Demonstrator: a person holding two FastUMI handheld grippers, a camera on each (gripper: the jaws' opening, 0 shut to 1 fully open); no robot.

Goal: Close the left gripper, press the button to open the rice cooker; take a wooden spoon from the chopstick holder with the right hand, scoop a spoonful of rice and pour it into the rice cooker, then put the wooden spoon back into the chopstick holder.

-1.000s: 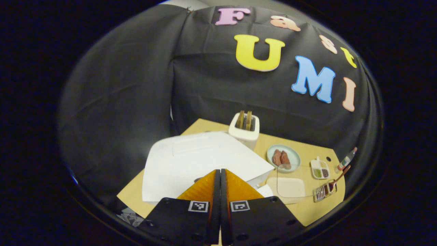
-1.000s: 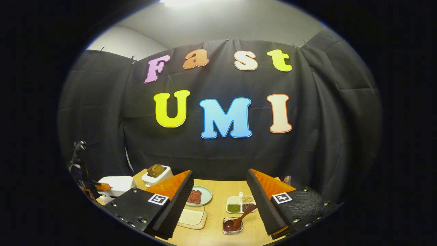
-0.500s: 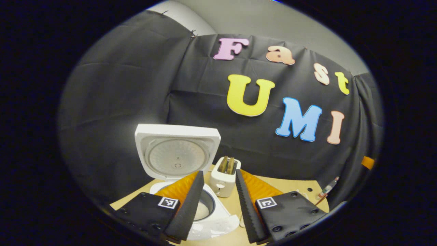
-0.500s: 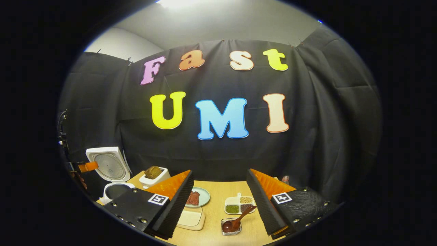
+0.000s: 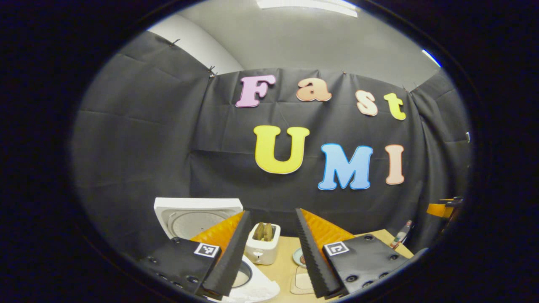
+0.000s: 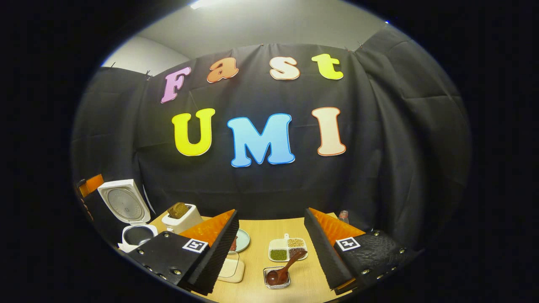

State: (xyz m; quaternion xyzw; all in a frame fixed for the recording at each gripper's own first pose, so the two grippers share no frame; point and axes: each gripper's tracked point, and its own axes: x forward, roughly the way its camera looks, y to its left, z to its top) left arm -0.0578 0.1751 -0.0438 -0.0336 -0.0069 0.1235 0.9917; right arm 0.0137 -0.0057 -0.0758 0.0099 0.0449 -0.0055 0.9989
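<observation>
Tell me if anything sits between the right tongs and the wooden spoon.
Nothing visible does. The right tongs stand open, and the wooden spoon leans in its holder on the table straight ahead between the fingers. The divided dish sits just behind it.

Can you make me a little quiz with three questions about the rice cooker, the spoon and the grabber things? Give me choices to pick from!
1. Where is the wooden spoon?
A. in the clear holder
B. in the toaster
C. in the rice cooker

2. How many sections has the white grain dish?
A. one
B. three
C. six

3. How is the rice cooker lid?
A. shut
B. up
C. gone

Answers: 1 A, its bowl sits in the holder between the right gripper fingers. 2 B, three fillings show. 3 B, the lid stands upright over the pot.
</observation>
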